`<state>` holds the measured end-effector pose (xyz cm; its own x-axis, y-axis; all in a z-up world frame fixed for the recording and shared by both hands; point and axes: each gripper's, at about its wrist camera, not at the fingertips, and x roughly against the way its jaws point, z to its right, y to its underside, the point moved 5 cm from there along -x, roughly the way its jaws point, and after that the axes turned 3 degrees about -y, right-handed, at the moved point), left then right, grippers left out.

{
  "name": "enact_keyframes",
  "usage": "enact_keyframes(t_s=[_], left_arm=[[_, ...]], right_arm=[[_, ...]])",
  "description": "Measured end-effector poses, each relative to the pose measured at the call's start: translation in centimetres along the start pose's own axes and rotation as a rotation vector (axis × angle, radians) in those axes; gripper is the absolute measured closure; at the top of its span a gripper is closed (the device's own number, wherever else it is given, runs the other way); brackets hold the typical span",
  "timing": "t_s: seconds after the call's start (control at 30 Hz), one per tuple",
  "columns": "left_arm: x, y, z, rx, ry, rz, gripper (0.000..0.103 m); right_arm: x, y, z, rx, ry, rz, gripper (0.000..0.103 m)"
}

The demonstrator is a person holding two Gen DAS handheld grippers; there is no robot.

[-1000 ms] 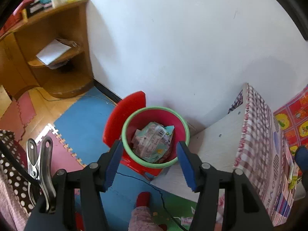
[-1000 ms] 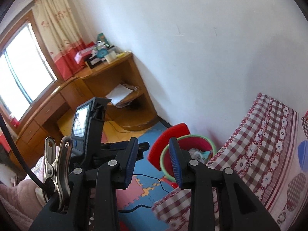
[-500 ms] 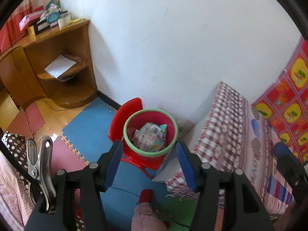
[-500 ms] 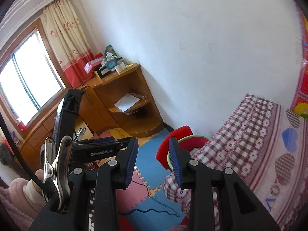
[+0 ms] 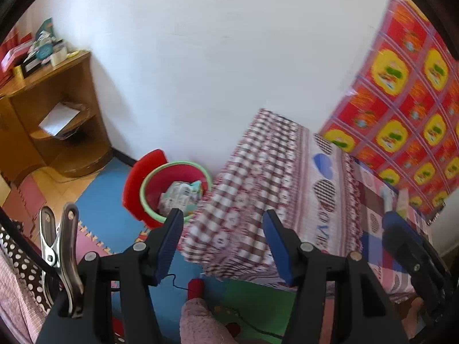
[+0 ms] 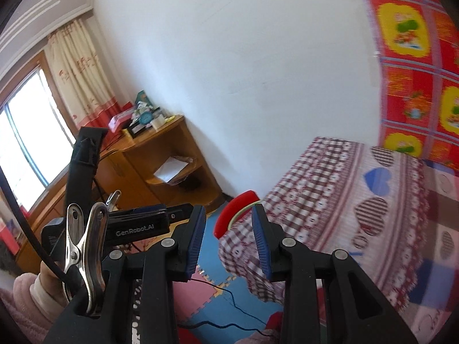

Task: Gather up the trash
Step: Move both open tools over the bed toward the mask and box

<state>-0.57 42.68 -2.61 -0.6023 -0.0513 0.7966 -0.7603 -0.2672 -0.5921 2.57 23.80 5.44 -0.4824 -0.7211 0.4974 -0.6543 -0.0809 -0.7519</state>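
We note both empty: left hand-held gripper point(image 5: 222, 242) half-wide, right hand-held gripper point(image 6: 228, 239) narrow. Bin point(image 5: 175, 190), wrappers point(image 5: 179, 196) inside, sits on the floor below and ahead-left of the left one, touching the bed point(image 5: 287, 189). No loose trash visible on the bedspread. Risk: blurred views, so we may overlook small litter; the floor cable point(image 6: 229, 301) could snag.

A bed point(image 5: 287, 189) with a red-and-white checked cover stands against the white wall point(image 5: 215, 57), a red-and-yellow patterned cloth point(image 5: 401, 109) hanging behind it. A wooden corner shelf point(image 5: 71, 120) holds white paper point(image 5: 58, 117); clutter sits on top. Coloured foam mats point(image 5: 97, 203) cover the floor, and curtains point(image 6: 80, 77) flank a window point(image 6: 25, 134).
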Motion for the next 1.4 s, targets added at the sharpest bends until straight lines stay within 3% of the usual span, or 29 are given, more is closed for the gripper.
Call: enact_keyframes(t_s=[0.3,0.7,1.13,1.4], left_arm=[[1.5,0.7,7.4,-0.078,0.071,-0.016,0.043],[1.1,0.5,15.3,-0.202,0.159,-0.052,0.043],[-1.0,-1.4,20.8,-0.29,0.264,-0.074,0.043],[-2.6,-1.8,23.6,-0.356,0.29,-0.096,0.043]], right_arm=[[5.4,0.5,3.4,-0.055,0.091,0.046,0.069],[8.8,1.5,8.1,-0.149,0.2,0.068,0.069],[10.2,1.2,13.9,-0.239,0.333,0.103,0.069],[11.0,1.1,16.4,-0.272,0.402,0.127,0.069]])
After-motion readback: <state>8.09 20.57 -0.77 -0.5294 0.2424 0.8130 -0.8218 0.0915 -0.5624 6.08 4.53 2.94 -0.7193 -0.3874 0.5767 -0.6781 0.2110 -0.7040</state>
